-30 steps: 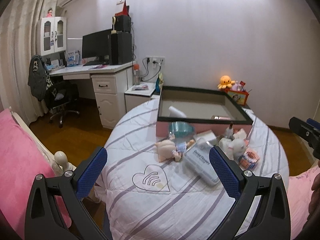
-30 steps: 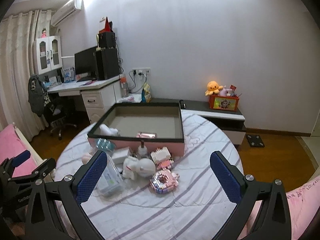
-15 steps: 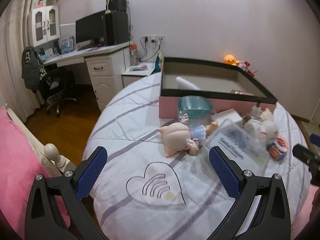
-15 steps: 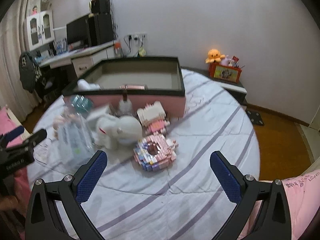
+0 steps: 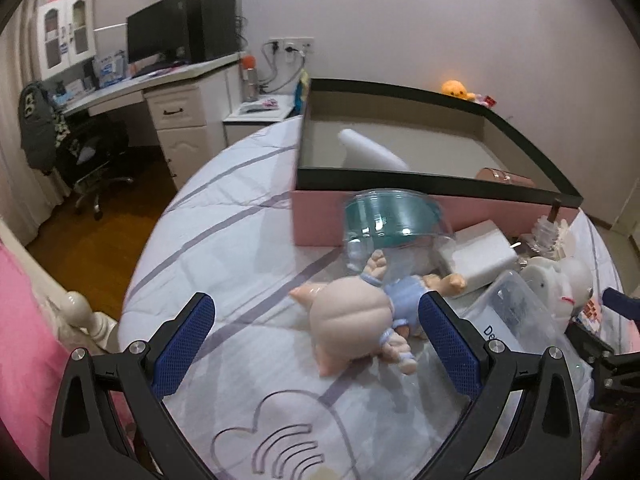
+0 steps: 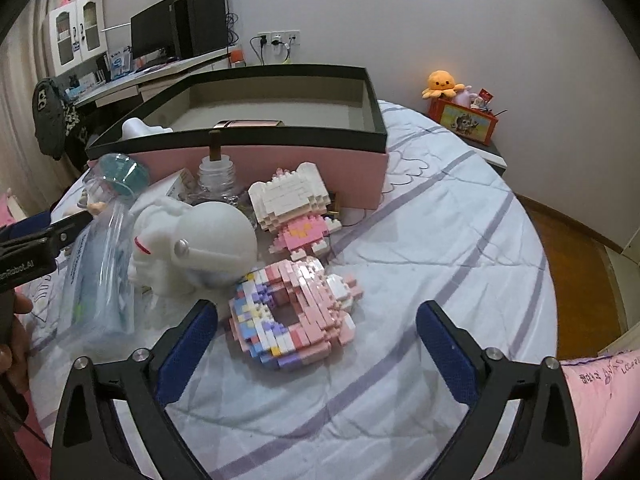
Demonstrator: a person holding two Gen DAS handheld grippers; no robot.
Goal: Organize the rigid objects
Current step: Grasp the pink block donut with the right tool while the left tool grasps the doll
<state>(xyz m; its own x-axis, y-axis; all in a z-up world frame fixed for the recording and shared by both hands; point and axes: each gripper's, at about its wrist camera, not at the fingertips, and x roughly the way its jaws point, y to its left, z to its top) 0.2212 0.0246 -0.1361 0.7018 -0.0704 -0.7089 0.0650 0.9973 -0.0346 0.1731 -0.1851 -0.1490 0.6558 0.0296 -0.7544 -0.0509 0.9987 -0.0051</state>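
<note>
A: What does each view give that the other lacks?

B: Largest first: both show the bed (image 5: 248,248) with its striped quilt and the pink box (image 6: 280,160) on it. Only the left wrist view shows the doll (image 5: 360,320) clearly, lying face down in front of the box, next to a white block (image 5: 476,256) and a clear tub (image 5: 396,224) with a teal lid. Only the right wrist view shows the brick ring (image 6: 292,316) and the brick figure (image 6: 296,208) in full, the figure just in front of the box wall, the ring nearer the camera.

A: And shared things?

B: The white toy (image 6: 196,252) and the clear case (image 6: 100,276) beside it appear in both, at the right edge in the left view.

A: The jaws?

B: The left gripper (image 5: 316,348) has its jaws wide apart, holding nothing; the doll lies between the fingers in the picture, but I cannot tell if it is touched. The right gripper (image 6: 316,340) has its jaws wide but closing, with the brick ring between them and the pads not on it.

A: Pose?

B: Both point steeply down at the quilt. The left gripper's body shows at the left edge of the right view, with a hand (image 6: 12,344) on it.
</note>
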